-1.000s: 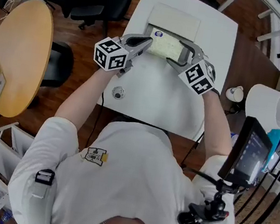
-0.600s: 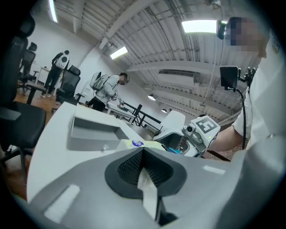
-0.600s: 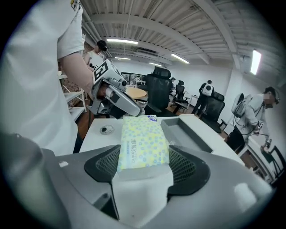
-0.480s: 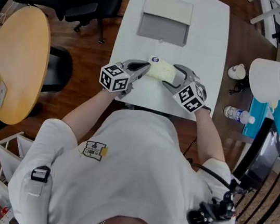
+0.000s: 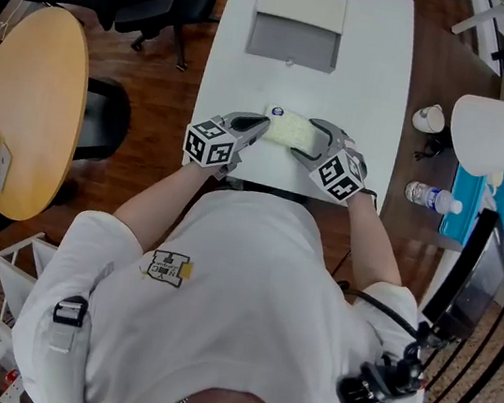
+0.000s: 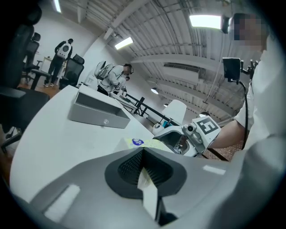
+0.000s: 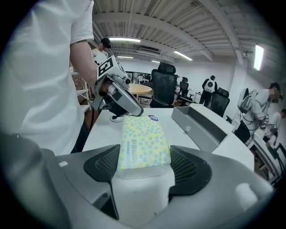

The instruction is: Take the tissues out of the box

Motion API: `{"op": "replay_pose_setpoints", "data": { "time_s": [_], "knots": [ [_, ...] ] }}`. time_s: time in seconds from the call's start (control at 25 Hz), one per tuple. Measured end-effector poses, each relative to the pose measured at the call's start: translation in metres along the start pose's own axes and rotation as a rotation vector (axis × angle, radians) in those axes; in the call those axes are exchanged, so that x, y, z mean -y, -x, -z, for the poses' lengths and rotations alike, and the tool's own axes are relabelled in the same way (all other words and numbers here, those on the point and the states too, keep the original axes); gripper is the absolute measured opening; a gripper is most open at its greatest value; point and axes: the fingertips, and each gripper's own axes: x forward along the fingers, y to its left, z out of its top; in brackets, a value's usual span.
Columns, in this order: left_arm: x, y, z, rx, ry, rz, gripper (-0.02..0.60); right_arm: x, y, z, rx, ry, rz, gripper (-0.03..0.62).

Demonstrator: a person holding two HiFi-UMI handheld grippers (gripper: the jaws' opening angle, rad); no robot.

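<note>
**Two grippers sharing one tissue pack (image 5: 292, 130), well clear of the grey box (image 5: 292, 52)**

From the head view, we are holding the yellow-dotted tissue pack over the near part of the white table (image 5: 372, 101). The left gripper (image 5: 261, 129) is at one end and the right gripper (image 5: 307, 140) at the other. The grey box is sitting open at the far end, well apart from the pack, and is looking empty.

In the left gripper view, the left gripper (image 6: 144, 166) is pinching narrow on a thin white flap of the tissue pack (image 6: 142, 143).

In the right gripper view, the right gripper (image 7: 145, 166) is clamping wide across the end of the tissue pack (image 7: 144, 142), pads pressing on its sides. We cannot tell whether the pack is resting on the table.

We are judging the removal done. Setting the pack down and letting go is what is remaining.
</note>
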Motion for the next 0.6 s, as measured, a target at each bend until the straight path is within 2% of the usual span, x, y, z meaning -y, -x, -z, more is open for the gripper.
{"op": "replay_pose_setpoints", "data": {
  "time_s": [0.12, 0.24, 0.4, 0.52, 0.6],
  "knots": [
    [0.000, 0.000, 0.001, 0.005, -0.003, -0.007, 0.000, -0.001, -0.001, 0.001, -0.005, 0.011, -0.014, 0.350],
    [0.001, 0.002, -0.002, 0.016, 0.003, -0.002, 0.000, -0.001, 0.000, 0.000, -0.002, 0.015, -0.030, 0.387],
    [0.003, 0.023, -0.027, 0.114, 0.032, 0.037, 0.000, 0.000, 0.017, -0.013, 0.044, -0.028, -0.017, 0.414],
    [0.013, 0.050, -0.036, 0.144, 0.022, 0.073, 0.000, -0.007, 0.042, -0.031, 0.142, -0.152, 0.052, 0.403],
    [0.027, 0.063, -0.018, 0.114, 0.031, 0.104, 0.000, -0.029, 0.053, -0.038, 0.214, -0.289, 0.072, 0.357]
  ]
}}
